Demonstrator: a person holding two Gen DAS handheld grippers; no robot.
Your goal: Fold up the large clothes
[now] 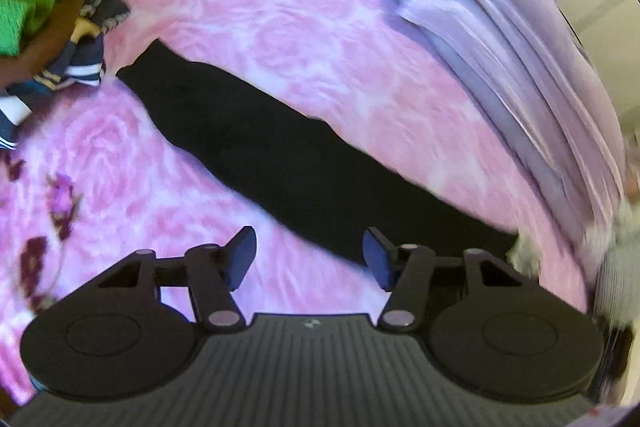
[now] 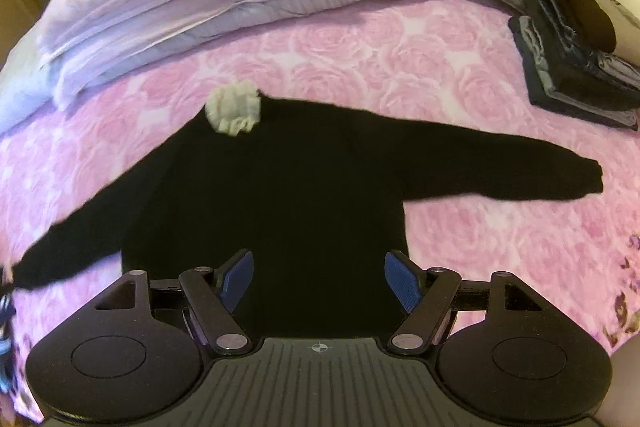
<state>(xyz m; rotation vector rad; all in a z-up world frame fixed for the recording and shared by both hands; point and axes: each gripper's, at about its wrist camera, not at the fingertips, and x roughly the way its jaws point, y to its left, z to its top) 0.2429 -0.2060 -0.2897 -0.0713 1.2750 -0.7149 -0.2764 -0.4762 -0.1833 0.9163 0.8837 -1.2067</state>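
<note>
Lying flat on the pink rose-patterned bedspread (image 2: 400,39), the black sweater (image 2: 280,179) is spreading both sleeves outward, presumably so each can be folded inward. The left gripper (image 1: 310,259) is hovering over one sleeve (image 1: 248,139), jaws parted and empty; the right gripper (image 2: 318,281) is hanging over the hem, likewise released. No containers are showing; a stack of folded dark clothes (image 2: 576,59) is sitting well apart, beyond the other sleeve's cuff.
</note>
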